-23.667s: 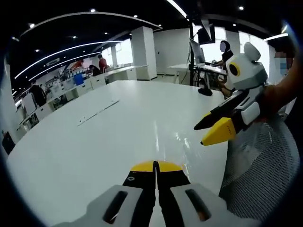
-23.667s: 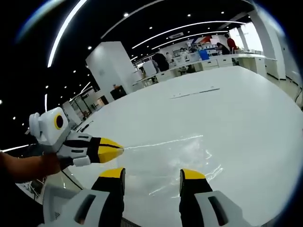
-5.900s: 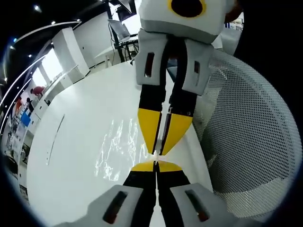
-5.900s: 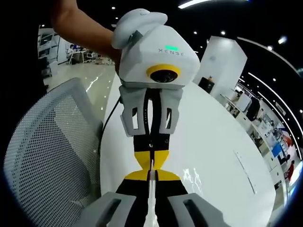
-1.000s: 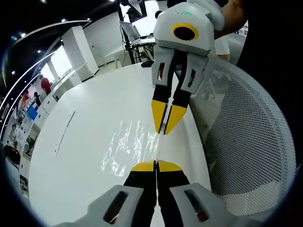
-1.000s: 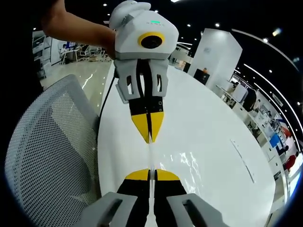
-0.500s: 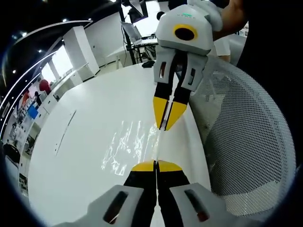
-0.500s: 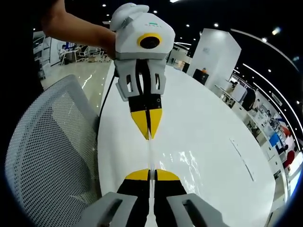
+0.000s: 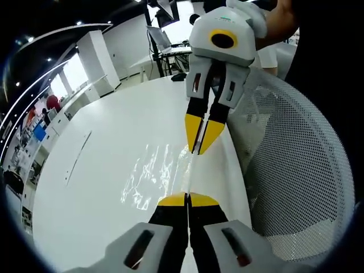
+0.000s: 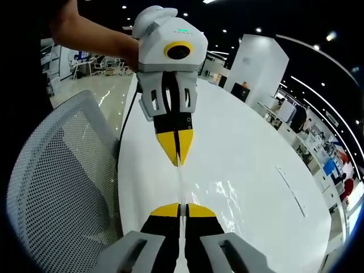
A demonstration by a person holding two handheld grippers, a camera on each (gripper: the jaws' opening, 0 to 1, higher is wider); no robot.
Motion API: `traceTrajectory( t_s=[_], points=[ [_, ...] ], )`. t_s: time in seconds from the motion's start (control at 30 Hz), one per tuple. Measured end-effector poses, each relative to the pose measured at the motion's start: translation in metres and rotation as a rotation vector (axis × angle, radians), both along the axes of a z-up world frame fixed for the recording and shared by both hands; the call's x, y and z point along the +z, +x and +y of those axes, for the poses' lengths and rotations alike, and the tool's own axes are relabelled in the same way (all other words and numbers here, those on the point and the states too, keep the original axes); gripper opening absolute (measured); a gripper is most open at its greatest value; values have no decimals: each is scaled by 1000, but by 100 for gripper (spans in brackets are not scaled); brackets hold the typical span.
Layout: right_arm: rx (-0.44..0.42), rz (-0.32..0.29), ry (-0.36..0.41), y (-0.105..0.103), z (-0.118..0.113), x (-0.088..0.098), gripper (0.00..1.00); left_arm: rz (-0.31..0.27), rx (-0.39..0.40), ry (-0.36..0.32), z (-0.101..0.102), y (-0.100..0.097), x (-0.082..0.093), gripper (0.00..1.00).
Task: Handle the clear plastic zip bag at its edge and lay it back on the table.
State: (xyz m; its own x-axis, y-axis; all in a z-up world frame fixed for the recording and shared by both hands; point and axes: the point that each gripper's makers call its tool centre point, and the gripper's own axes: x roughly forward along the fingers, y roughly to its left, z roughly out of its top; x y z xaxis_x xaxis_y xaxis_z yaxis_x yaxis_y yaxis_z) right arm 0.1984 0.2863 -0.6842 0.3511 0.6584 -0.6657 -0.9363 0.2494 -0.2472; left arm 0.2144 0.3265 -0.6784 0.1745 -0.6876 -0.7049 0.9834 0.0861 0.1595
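Now zip bag [image 9: 152,173] edge taut between left claw [image 9: 187,197], right claw [image 10: 181,207]

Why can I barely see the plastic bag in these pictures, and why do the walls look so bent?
Left gripper view: the clear zip bag shows mainly as white glints on the glossy table; the fisheye lens bows the room's lines. Right gripper view: the bag is again mostly glare near the hand-held gripper, and ceiling light strips curve into arcs.
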Motion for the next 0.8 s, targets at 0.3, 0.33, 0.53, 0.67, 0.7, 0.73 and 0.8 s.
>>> traceTrajectory(
  t_s=[0.3,0.33,0.53,0.67,0.7,0.73,0.8],
  points=[
    [-2,4,-5,1,-4,-2,0,2,13,-2,3,2,-1,0],
    [-3,4,-7,1,-5,-2,0,1,15,1,5,2,-1,0],
    [-4,4,-10,0,-9,-2,0,5,15,-1,6,2,-1,0],
    [-6,4,-9,0,-10,-3,0,4,16,-1,5,2,-1,0],
    [-6,4,-9,0,-11,-3,0,4,16,-2,5,2,-1,0],
    [-7,4,-9,0,-11,-2,0,6,16,-3,5,2,-1,0],
    [-9,4,-9,0,-12,-2,0,5,17,-3,5,3,-1,0]
  ],
)
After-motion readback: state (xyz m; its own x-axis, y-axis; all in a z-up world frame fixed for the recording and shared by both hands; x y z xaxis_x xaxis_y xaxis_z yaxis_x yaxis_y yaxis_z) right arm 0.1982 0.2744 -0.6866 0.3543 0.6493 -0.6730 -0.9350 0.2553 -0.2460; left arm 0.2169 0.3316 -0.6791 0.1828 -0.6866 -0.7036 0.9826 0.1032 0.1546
